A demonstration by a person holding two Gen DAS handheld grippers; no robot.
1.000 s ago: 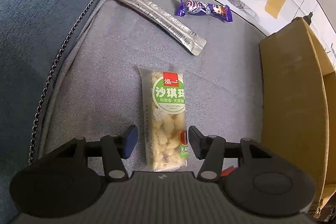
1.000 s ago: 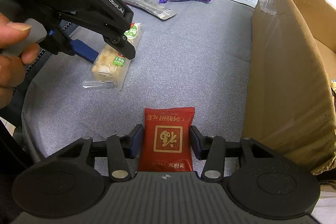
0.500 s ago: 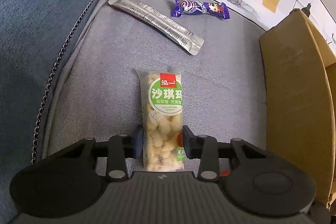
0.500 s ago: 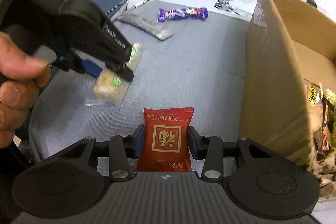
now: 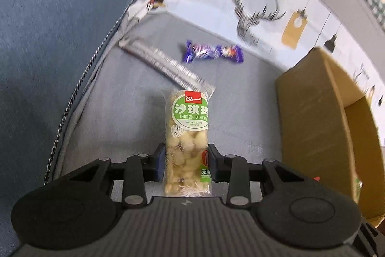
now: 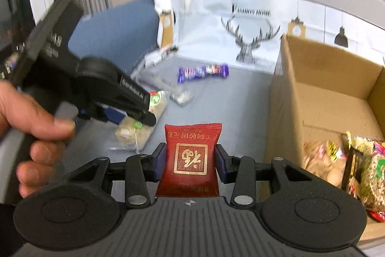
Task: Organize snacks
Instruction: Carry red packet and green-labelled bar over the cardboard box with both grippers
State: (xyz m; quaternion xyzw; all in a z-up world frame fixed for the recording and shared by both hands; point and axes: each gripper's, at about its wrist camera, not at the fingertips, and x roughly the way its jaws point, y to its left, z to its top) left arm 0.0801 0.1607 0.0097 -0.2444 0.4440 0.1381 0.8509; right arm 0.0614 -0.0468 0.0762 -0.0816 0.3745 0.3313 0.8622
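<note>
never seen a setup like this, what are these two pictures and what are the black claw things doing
Each black claw is a hand-held two-finger gripper, not a robot arm; a person squeezes one in each hand. A fisheye camera on each looks forward along its fingers.

In the left wrist view, the left gripper is shut on a green-labelled snack bar. In the right wrist view, the right gripper is shut on a red packet, and you also see the person's hand working the other gripper.

On the grey cushion lie a purple candy bar and a long silver packet. Beside them is an open cardboard box already holding snacks.
</note>
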